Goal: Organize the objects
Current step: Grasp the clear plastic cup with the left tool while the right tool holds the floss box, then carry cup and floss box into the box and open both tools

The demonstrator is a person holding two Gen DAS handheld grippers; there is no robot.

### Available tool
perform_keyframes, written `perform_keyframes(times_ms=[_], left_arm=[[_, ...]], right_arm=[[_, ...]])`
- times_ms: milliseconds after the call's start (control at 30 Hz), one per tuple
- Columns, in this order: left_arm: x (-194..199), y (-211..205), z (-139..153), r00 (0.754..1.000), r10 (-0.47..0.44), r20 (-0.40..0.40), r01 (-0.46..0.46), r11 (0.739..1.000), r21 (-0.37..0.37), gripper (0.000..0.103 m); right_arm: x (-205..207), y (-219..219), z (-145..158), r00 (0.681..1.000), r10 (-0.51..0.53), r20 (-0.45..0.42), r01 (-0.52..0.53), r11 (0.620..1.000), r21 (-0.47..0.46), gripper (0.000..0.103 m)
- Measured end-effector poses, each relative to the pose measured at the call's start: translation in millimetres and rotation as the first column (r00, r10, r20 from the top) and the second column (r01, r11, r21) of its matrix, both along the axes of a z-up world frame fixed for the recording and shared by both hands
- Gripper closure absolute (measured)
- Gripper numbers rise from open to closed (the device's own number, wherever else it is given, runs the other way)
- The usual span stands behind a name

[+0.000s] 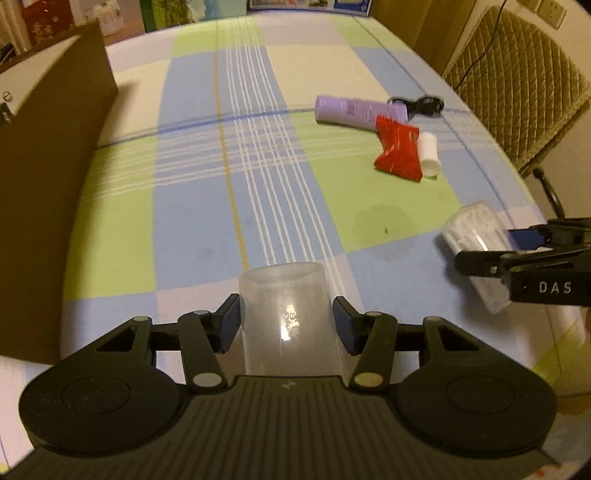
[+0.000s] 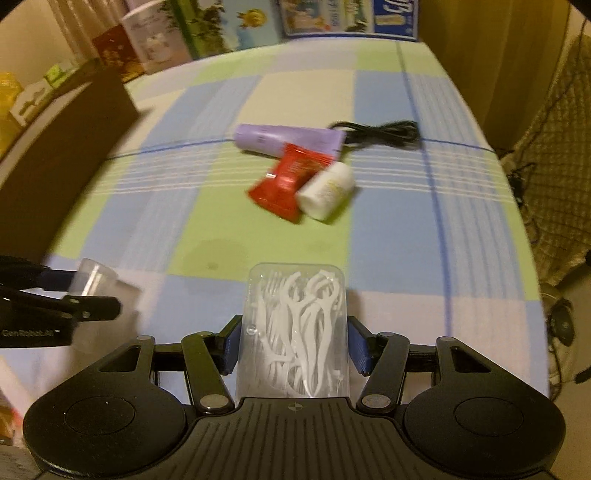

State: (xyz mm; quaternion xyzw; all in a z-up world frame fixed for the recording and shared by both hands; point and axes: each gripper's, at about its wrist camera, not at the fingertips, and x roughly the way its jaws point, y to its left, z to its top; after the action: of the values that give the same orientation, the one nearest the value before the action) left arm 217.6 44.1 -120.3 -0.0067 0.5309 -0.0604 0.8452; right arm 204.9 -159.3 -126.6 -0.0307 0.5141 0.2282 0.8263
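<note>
My left gripper [image 1: 286, 317] is shut on a clear plastic cup [image 1: 288, 314], held above the near edge of the table; it also shows in the right wrist view [image 2: 99, 284]. My right gripper [image 2: 295, 339] is shut on a clear box of white floss picks [image 2: 295, 325], also seen at the right of the left wrist view [image 1: 476, 240]. On the checked tablecloth ahead lie a purple tube [image 1: 354, 110], a red packet [image 1: 400, 149], a small white bottle [image 1: 430, 155] and a black cable [image 2: 384, 131].
A brown box wall [image 1: 48, 166] stands along the table's left side. Books and cartons [image 2: 221, 26] line the far edge. A quilted chair [image 1: 517, 81] stands at the right of the table.
</note>
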Motion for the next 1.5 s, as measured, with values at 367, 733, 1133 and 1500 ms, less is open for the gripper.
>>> perform_keyframes(times_ms=[367,733,1133,1500], left_arm=[[-24,47,68,0.987,0.069,0.146,-0.061,0.996,-0.059,0.055],[-48,141,121,0.941,0.237,0.241,-0.228,0.972,-0.065,0.054],[-36,245,127,0.899,0.349,0.265,-0.361,0.932,-0.004,0.054],[-10,303,98,0.910,0.366,0.192,-0.377,0.926,0.019,0.054]], right_arm=[[-15,63,52,0.991,0.119,0.068,-0.127,0.985,0.116,0.049],[-28,173,89,0.945,0.305,0.118,-0.325,0.916,0.236,0.049],[-22,298,106,0.903,0.392,0.178,-0.427,0.868,0.252,0.049],[-9,365,79,0.900,0.400,0.174,-0.425,0.893,0.149,0.049]])
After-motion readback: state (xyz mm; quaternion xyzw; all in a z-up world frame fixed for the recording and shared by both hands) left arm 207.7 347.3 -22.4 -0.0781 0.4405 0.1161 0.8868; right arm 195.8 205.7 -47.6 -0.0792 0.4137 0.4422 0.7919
